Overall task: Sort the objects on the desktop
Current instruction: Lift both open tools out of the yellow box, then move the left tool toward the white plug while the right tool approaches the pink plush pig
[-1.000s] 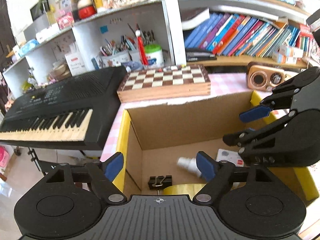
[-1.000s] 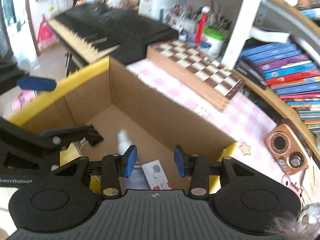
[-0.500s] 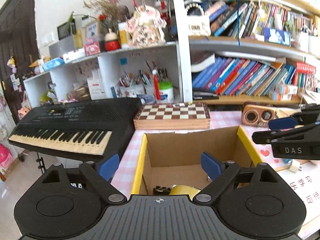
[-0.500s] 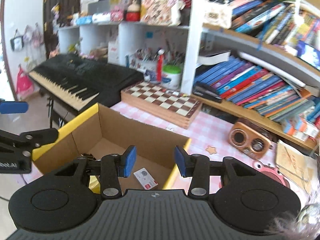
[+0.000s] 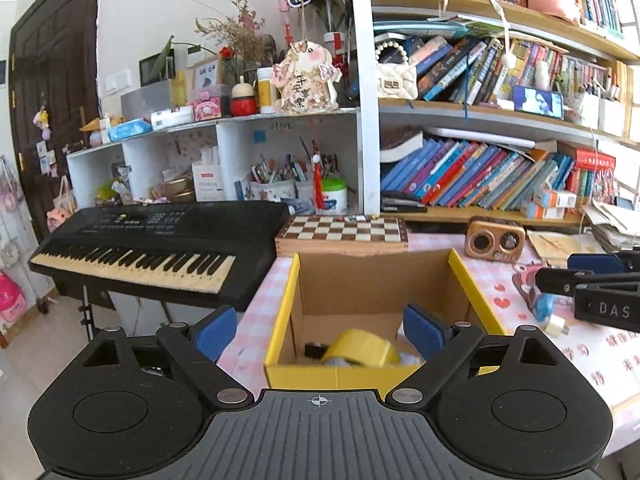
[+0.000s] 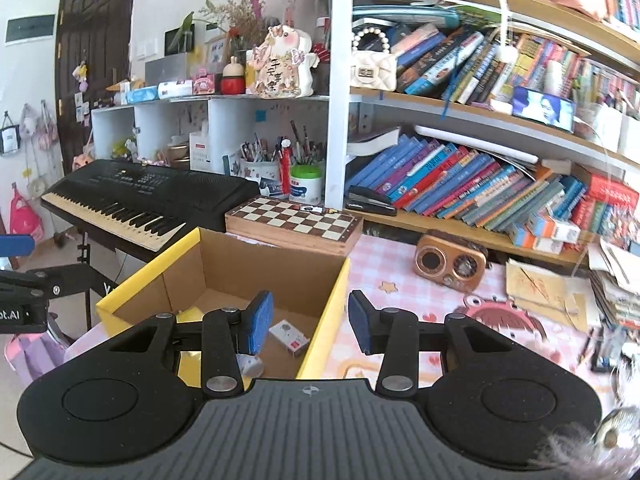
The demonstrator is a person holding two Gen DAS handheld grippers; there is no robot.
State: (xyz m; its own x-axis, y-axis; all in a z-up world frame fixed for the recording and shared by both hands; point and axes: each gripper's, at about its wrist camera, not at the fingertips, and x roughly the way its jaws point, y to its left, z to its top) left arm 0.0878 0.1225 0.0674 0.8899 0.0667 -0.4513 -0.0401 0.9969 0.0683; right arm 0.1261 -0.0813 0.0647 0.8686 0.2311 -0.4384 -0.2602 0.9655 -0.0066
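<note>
From the left wrist camera, the left gripper [image 5: 320,330] has its blue-padded jaws spread wide with nothing between them; they have just been opening. It hangs above the near edge of an open cardboard box [image 5: 376,280], brown inside with bright yellow flaps folded out along its rim, standing on a pink checked tablecloth [image 5: 256,316]. Inside the box lie a roll of yellow tape [image 5: 362,349] against the near wall and a small black binder clip [image 5: 314,350] just left of it. Beyond the box sit a wooden chessboard case [image 5: 342,234], a black keyboard [image 5: 160,240] to the left and a small wooden radio [image 5: 495,243] to the right. The right gripper [image 5: 592,280] reaches in from the right edge, over the tablecloth and apart from the box. From the right wrist camera, the right gripper [image 6: 310,322] holds its jaws partly apart, gripping nothing; they straddle the box's right yellow flap without touching it. The box [image 6: 256,268] lies ahead and to the left, and on its floor rest a small white card packet with a red mark [image 6: 289,336] and a white bottle end [image 6: 250,364], mostly hidden by the left finger. The left gripper [image 6: 24,280] shows at the left edge, beside the box's outer corner.
</note>
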